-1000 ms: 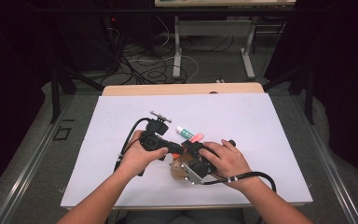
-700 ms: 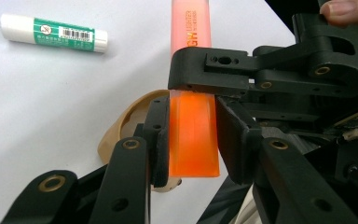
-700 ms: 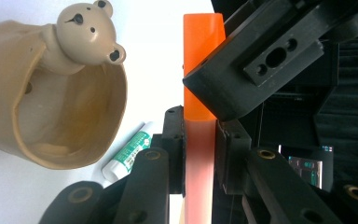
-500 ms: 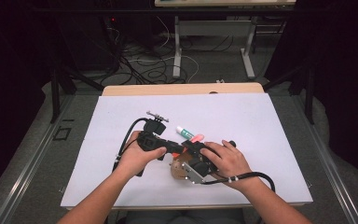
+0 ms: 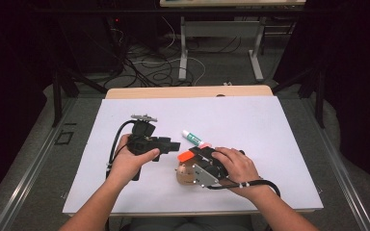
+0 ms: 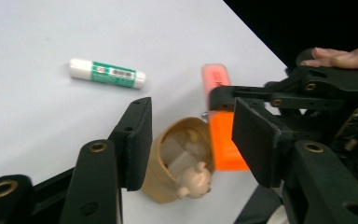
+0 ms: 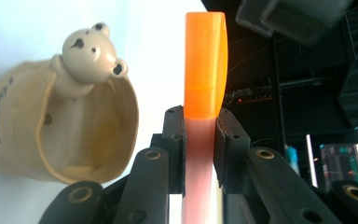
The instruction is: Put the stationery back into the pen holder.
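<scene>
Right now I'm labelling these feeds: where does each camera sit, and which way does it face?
High view: above the person's side, facing forward and down on the white table; both forearms show.
Left gripper view: rides the left gripper, facing the bear cup.
Right gripper view: rides the right gripper, along the clamped orange marker.
All share cup and marker.

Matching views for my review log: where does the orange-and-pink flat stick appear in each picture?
High view: the orange-and-pink flat stick sits mid-table, at the right tongs.
Left gripper view: centre right, beside the tan bear-figure cup.
Right gripper view: upright at centre, clamped between the black jaws.
Shared landmark: the tan bear-figure cup, right beside the stick in all three.
</scene>
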Demonstrator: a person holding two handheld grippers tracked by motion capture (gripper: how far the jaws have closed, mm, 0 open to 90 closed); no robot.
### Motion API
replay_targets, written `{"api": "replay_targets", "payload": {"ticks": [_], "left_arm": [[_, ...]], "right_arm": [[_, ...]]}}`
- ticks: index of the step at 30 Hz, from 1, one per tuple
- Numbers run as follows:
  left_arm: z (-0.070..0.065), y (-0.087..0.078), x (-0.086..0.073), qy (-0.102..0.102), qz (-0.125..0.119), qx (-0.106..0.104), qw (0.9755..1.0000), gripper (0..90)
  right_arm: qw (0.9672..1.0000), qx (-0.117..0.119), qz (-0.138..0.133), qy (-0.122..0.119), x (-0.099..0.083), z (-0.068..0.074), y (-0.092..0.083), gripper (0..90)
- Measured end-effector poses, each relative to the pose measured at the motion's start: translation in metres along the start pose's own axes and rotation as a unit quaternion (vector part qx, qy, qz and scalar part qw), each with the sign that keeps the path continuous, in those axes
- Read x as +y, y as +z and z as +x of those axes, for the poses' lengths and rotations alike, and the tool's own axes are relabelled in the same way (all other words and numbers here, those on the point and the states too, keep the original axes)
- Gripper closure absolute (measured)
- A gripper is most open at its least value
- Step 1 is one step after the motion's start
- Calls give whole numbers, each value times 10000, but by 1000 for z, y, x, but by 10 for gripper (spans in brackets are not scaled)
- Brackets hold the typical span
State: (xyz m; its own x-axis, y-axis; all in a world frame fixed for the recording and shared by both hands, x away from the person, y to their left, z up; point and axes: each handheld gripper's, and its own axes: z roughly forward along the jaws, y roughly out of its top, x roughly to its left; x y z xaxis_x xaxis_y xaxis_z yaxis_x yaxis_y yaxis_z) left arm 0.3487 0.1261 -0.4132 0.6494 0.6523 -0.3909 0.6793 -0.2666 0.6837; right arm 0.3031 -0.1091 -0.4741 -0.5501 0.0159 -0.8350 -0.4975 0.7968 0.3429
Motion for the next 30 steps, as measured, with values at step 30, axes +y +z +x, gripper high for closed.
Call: {"api": "replay_targets", "payload": {"ticks": [30], "left_arm": [[60,4,-61,150,-740,1150,9905,160]], "right_arm": [[8435,256,-1719,5082,-40,4,3,763]]}}
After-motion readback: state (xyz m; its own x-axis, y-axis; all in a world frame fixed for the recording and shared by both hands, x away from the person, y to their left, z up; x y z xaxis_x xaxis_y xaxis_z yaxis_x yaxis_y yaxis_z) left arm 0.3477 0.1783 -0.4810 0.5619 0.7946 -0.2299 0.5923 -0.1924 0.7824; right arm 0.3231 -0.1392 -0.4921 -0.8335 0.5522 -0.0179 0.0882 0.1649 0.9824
